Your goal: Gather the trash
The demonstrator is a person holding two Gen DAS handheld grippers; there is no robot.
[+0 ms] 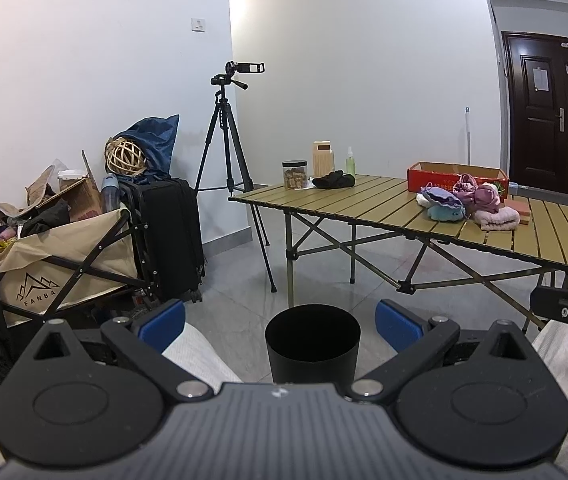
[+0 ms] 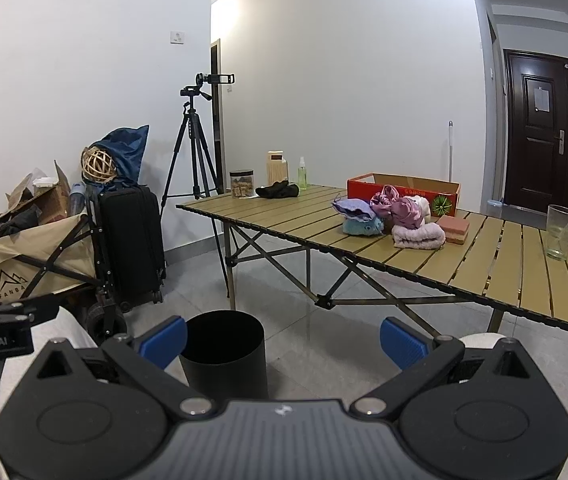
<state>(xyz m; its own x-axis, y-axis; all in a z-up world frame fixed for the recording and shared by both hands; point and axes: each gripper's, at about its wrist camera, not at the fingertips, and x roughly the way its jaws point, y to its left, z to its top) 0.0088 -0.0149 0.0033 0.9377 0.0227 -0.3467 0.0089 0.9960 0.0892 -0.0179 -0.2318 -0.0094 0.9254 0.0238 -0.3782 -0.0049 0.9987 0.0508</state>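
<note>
at about nine o'clock in both views sat a beige folding wagon (image 1: 64,256) heaped with cardboard and clothes, and just beside it a black suitcase (image 1: 168,236) stood upright with a wicker ball (image 1: 125,157) and a blue cloth bag (image 1: 156,140) on top. behind the suitcase, near eleven o'clock, a tripod (image 1: 224,140) carried a small camera against the white wall.

at six o'clock in the left wrist view, the left gripper (image 1: 280,326) had its jaws spread wide with nothing between the blue pads (image 1: 162,320) except the floor and, farther off, a black bin (image 1: 312,344) standing upright on the grey tiles (its mouth dark, contents not visible). the right gripper (image 2: 283,342) was likewise spread wide and empty; in its own view the same bin sat nearer seven o'clock, just past its left pad.

from one to three o'clock stretched a slatted folding table (image 2: 483,256). at its far end stood a jar (image 2: 241,184), a tan container (image 2: 276,167), a spray bottle (image 2: 302,174) and a dark bundle (image 2: 278,191). further right lay a red cardboard box (image 2: 403,192), a heap of soft purple and blue cloth items (image 2: 387,212), a folded pink towel (image 2: 419,236) and a pink sponge block (image 2: 453,229). at three o'clock a clear glass (image 2: 559,232) held a straw. a dark door (image 2: 543,128) stood at two o'clock.
</note>
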